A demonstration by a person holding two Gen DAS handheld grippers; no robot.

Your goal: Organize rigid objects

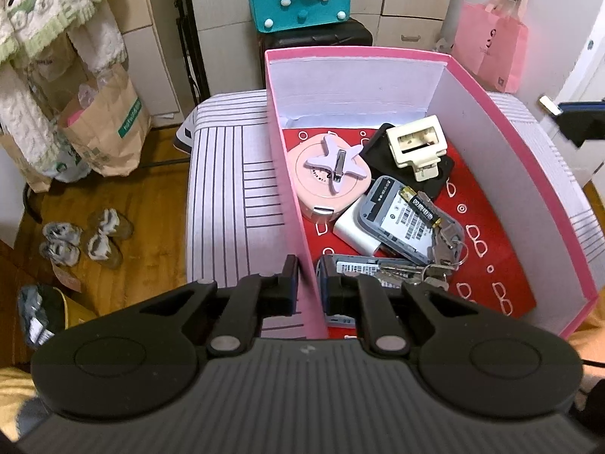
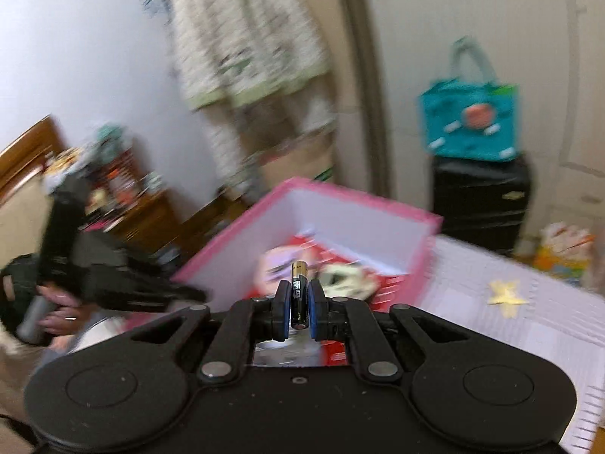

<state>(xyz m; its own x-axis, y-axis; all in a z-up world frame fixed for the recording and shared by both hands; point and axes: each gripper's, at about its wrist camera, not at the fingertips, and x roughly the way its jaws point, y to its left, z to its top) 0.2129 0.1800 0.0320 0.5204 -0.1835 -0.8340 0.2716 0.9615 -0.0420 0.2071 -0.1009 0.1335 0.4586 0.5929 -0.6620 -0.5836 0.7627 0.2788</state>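
**Pink box nearly full, one battery held above it**

The pink box [image 1: 503, 121] sits on a striped white surface [image 1: 227, 189], open at the top, with white inner walls and a red patterned floor. Inside lie a round pink device [image 1: 321, 185] with a lilac star-shaped piece [image 1: 332, 159] on top, a cream clip-like gadget [image 1: 416, 143] resting on a black pouch [image 1: 382, 143], a white block [image 1: 353, 232], and a grey-rimmed gadget [image 1: 406, 219] with a label facing up. A black-and-gold battery [image 1: 423, 206] lies across that gadget, and a bunch of keys [image 1: 435, 261] sits beside it near the front wall. A second grey labelled item [image 1: 351, 266] is partly hidden behind the left gripper's fingers.

The left gripper [image 1: 308, 287] straddles the box's left wall, one finger outside and one inside, jaws nearly closed and pinching the wall.

The right gripper [image 2: 298, 312] is clamped on another battery [image 2: 297, 295], which stands upright between the blue pads above the box's near side. That view is blurred. A yellow star piece [image 2: 504, 297] lies on the striped surface outside the box, to its right.
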